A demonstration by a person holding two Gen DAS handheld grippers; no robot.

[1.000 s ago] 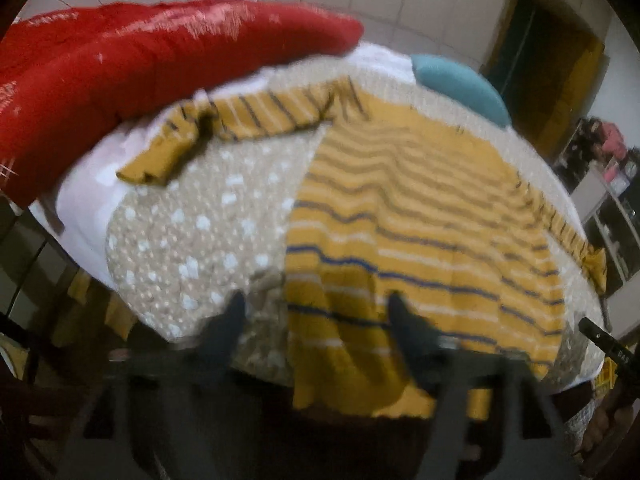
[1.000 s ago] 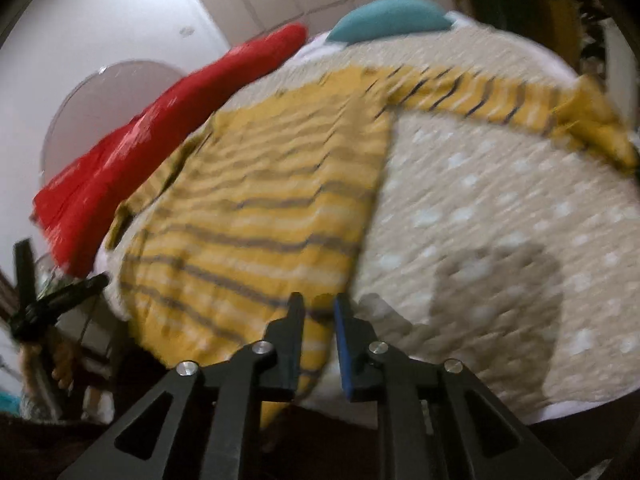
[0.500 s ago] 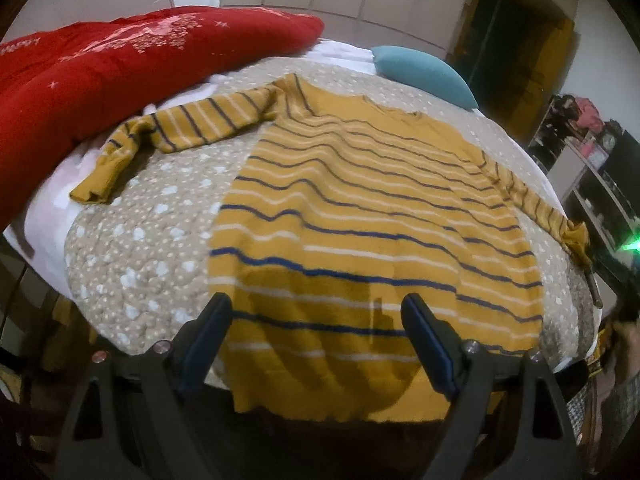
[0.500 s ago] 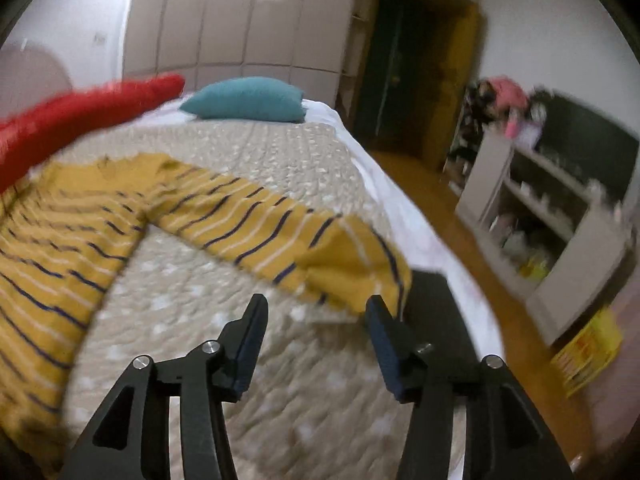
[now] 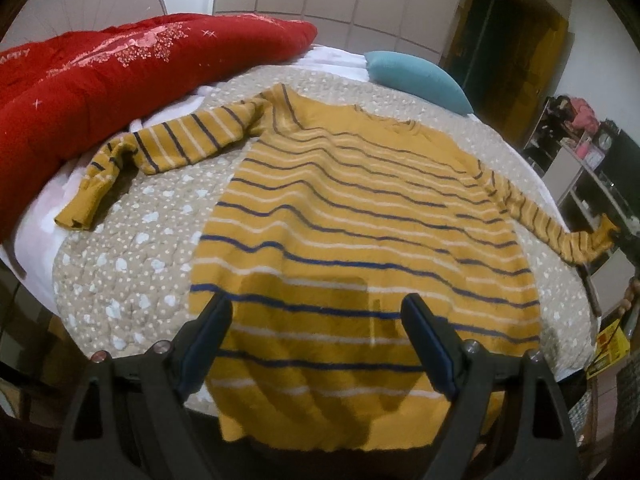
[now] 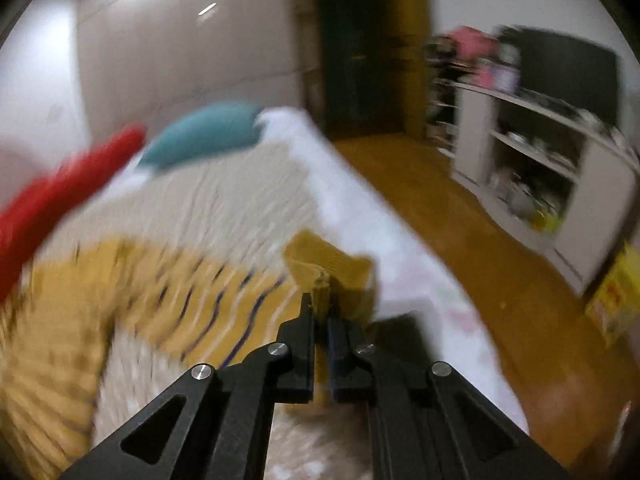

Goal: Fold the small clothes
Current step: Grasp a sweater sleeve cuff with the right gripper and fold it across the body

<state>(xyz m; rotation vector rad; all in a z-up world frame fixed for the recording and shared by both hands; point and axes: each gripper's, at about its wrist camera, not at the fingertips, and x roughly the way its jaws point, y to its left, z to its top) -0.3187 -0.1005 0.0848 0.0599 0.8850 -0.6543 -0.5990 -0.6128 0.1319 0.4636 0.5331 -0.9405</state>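
A mustard-yellow sweater (image 5: 360, 240) with navy and white stripes lies flat, front down the bed, both sleeves spread out. My left gripper (image 5: 316, 340) is open and empty, hovering over the sweater's hem. My right gripper (image 6: 320, 316) is shut on the cuff (image 6: 320, 268) of the sweater's right sleeve (image 6: 224, 300) and lifts it off the bed. In the left wrist view that cuff (image 5: 604, 236) shows raised at the bed's right edge. The right wrist view is blurred.
A beige dotted quilt (image 5: 132, 240) covers the bed. A red duvet (image 5: 100, 80) is heaped along the left side. A teal pillow (image 5: 416, 80) lies at the head. White shelves (image 6: 552, 168) stand right of the bed across a wooden floor (image 6: 460, 240).
My right gripper closed on the right sleeve cuff and raised it. My left gripper pulled back slightly and stays open over the hem.
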